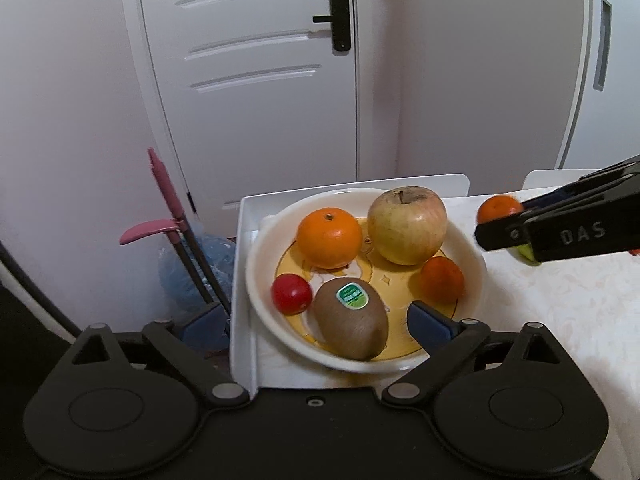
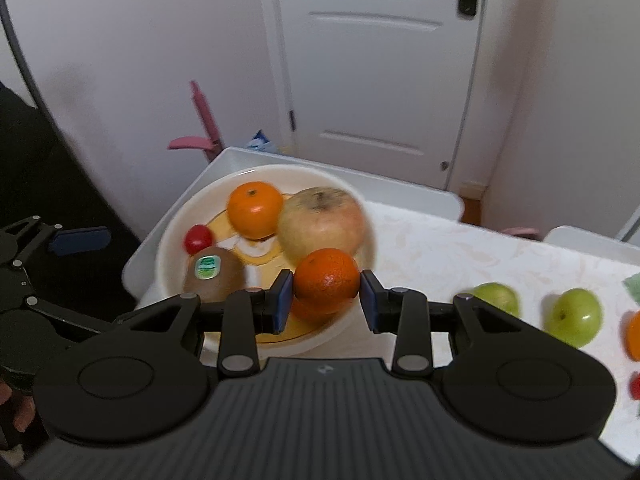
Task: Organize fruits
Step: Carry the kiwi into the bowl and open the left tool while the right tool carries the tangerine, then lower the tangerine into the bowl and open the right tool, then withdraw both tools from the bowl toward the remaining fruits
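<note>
A home: a white panelled door (image 1: 256,80) with a black lever lock (image 1: 339,16), a pink dustpan (image 1: 148,232) leaning left of the cloth-covered desk (image 1: 560,300).

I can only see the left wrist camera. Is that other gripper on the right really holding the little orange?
Observer: Yes. In the right wrist view the right gripper has the tangerine clamped between its jaws.
Operator: What's the green thing behind it?
Observer: A fruit. Your view hides most of it. A green fruit lies on the table, and a second green fruit lies beside it.
Operator: Is there other fruit out there?
Observer: Yes, an orange fruit and a red fruit, cut off at the right edge.
</note>
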